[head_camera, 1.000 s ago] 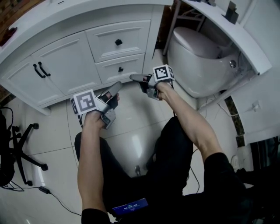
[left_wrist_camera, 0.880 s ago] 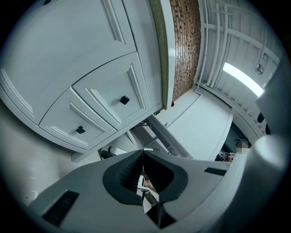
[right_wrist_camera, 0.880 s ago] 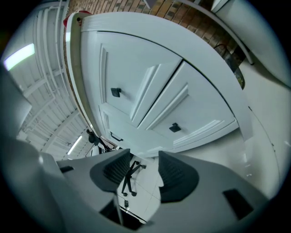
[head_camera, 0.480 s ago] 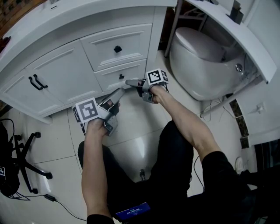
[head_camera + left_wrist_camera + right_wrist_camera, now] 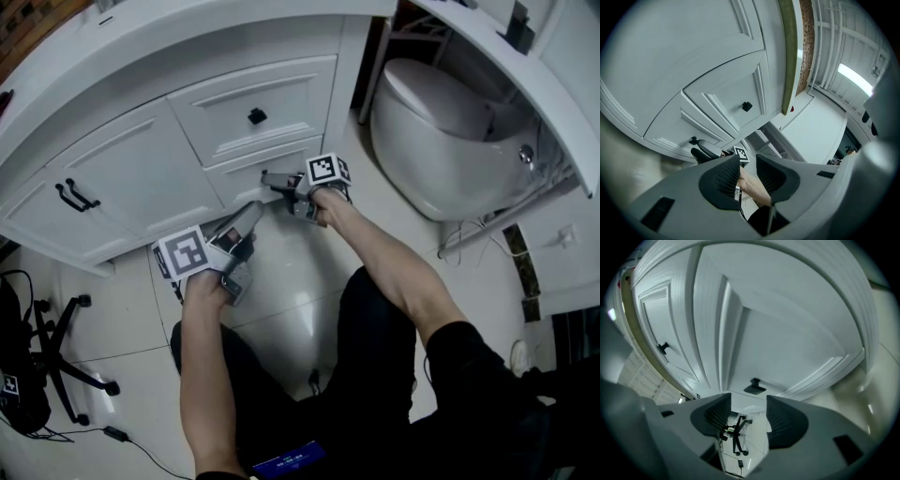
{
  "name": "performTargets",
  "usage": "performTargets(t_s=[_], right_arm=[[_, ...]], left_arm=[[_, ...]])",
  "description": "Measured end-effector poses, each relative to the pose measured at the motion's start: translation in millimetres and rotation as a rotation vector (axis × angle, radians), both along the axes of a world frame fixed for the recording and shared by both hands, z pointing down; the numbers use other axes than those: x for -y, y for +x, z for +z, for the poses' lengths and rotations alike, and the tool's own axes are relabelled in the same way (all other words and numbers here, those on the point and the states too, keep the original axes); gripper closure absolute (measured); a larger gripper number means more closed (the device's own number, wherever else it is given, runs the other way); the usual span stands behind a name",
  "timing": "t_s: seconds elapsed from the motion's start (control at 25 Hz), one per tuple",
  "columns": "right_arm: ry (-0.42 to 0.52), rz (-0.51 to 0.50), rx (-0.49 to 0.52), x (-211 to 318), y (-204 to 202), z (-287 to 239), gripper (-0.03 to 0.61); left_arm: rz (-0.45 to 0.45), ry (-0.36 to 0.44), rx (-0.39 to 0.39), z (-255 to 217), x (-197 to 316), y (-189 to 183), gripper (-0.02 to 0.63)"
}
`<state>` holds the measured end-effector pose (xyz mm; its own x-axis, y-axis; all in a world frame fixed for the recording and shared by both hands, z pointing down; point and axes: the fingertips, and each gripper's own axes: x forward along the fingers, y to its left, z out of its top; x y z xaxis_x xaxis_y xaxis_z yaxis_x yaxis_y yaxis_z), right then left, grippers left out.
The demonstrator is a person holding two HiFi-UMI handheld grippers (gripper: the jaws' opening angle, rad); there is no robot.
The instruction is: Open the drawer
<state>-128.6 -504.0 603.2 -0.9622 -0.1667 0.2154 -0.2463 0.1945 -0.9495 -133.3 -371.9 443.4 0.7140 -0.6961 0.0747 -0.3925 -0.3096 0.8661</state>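
The white vanity has an upper drawer (image 5: 253, 98) with a black knob (image 5: 256, 116) and a lower drawer (image 5: 239, 175) beneath it. My right gripper (image 5: 270, 180) points at the lower drawer front. In the right gripper view its jaws (image 5: 749, 416) stand open, having just been opening, and the lower drawer's black knob (image 5: 754, 386) sits just ahead of them, untouched. My left gripper (image 5: 246, 218) hovers lower left, off the cabinet. Its jaws (image 5: 747, 176) have just been opening too, and hold nothing. The left gripper view shows the right gripper (image 5: 705, 152) by that knob (image 5: 693, 140).
Left of the drawers are two cabinet doors with black handles (image 5: 77, 194). A white toilet (image 5: 441, 122) stands at the right, past a narrow gap. An office chair base (image 5: 56, 352) is on the tiled floor at far left. The person's legs (image 5: 375, 356) fill the foreground.
Both grippers have moved toward the cabinet. The right one has come down and left to the lower drawer front, covering its knob in the head view.
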Motion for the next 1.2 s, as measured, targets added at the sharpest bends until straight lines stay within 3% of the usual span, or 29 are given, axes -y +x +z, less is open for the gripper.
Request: performTargets(t_s=[0.32, 0.48, 0.96, 1.2], right_arm=[[-0.030, 0.054, 0.029, 19, -5, 10, 0.311], [-0.009, 0.074, 0.062, 25, -6, 4, 0.369], [0.205, -0.019, -0.157, 22, -15, 3, 0.411], [0.129, 0.003, -0.092, 22, -14, 4, 0.411]], left_arm=[[0.022, 0.035, -0.004, -5, 4, -4, 0.506], [0.035, 0.052, 0.003, -8, 5, -1, 0.506], [0.050, 0.054, 0.024, -7, 8, 2, 0.506], [0.034, 0.012, 0.003, 1, 8, 2, 0.506]])
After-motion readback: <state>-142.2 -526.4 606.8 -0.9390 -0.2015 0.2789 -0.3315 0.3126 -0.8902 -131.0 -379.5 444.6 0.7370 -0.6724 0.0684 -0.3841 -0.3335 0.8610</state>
